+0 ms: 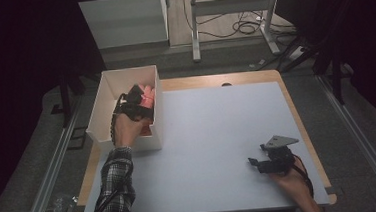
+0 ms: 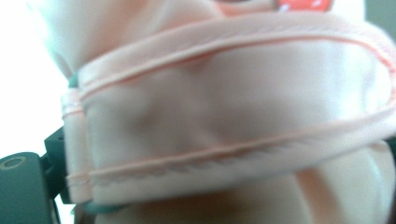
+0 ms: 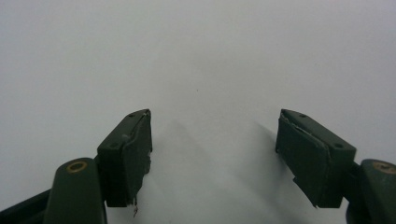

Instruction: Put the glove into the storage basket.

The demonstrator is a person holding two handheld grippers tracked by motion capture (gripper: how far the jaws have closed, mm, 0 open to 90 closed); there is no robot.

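Left claw (image 1: 138, 102) is down inside the white box (image 1: 100, 104) at the desk's far left corner, nose pressed right into the pink cloth (image 1: 147, 95) — in the left gripper view that cloth (image 2: 224, 112) sits hard up against the camera, a stitched, folded band running across, soft and blurred, and it hides the jaws, so whether they are apart or clamped on the fabric I cannot tell. The cloth lies in the box, at and just beyond the claw's tip, toward the box's right wall. The left hand (image 1: 126, 130), in a plaid sleeve (image 1: 112, 186), reaches over the box's near wall. Over on the near right, the right claw (image 1: 260, 164) rests low above the pale desk (image 1: 213, 134), jaws wide apart with nothing between them; the right gripper view shows bare desk surface (image 3: 205, 60) ahead. It is well apart from the box.
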